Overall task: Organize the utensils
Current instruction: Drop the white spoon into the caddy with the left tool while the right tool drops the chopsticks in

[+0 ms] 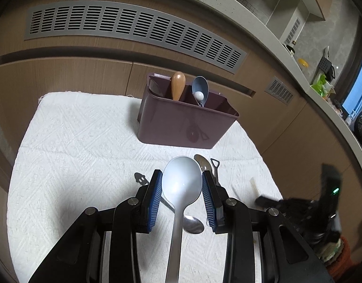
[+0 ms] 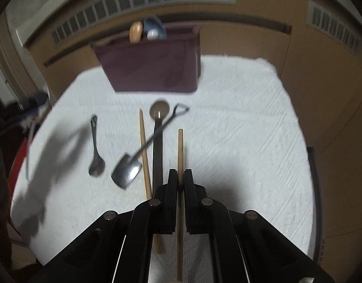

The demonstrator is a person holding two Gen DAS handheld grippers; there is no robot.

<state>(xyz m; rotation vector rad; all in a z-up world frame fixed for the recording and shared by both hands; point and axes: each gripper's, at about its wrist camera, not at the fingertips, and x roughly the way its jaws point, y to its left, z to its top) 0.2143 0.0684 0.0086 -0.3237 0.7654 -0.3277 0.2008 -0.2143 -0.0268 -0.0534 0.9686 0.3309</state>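
Already sorted: wooden handle (image 1: 178,85) and blue-grey spoon (image 1: 200,90) standing in the far part of the purple bin (image 1: 181,122), ahead of both grippers.
In hand, left: left gripper (image 1: 182,184) with fingers apart around the bowl of a pale serving spoon (image 1: 182,181); blue pads (image 1: 156,197) just beside the bowl on either side, true contact not clear; steel handle running back under the camera.
In hand, right: right gripper (image 2: 180,181) clamped on one wooden chopstick (image 2: 180,155), tip pointing ahead toward the bin; view blurred.
Left on the cloth: second chopstick (image 2: 143,151) just left of the right gripper; black-handled spoon (image 2: 157,141) beside it; shovel-shaped spoon (image 2: 133,165) lying diagonally across both; small steel spoon (image 2: 95,151) further left, apart from the rest.
Progress, as a judgement: under halfway; two items binned, two lifted or about to be, four more to collect.
Surface: white textured cloth (image 1: 75,146) under everything.
Surroundings: brown cabinet fronts (image 1: 63,77) with a slotted vent (image 1: 133,26) behind the bin; cluttered counter off to the right in the left view.
In the way: shovel-shaped spoon crossing the chopstick and black-handled spoon, so lifting any of them probably disturbs the others; standing handle and spoon occupying the bin's far side, leaving the near side freer for drop-in.
Crowding risk: both grippers aimed at the same bin, likely better taken in turn.
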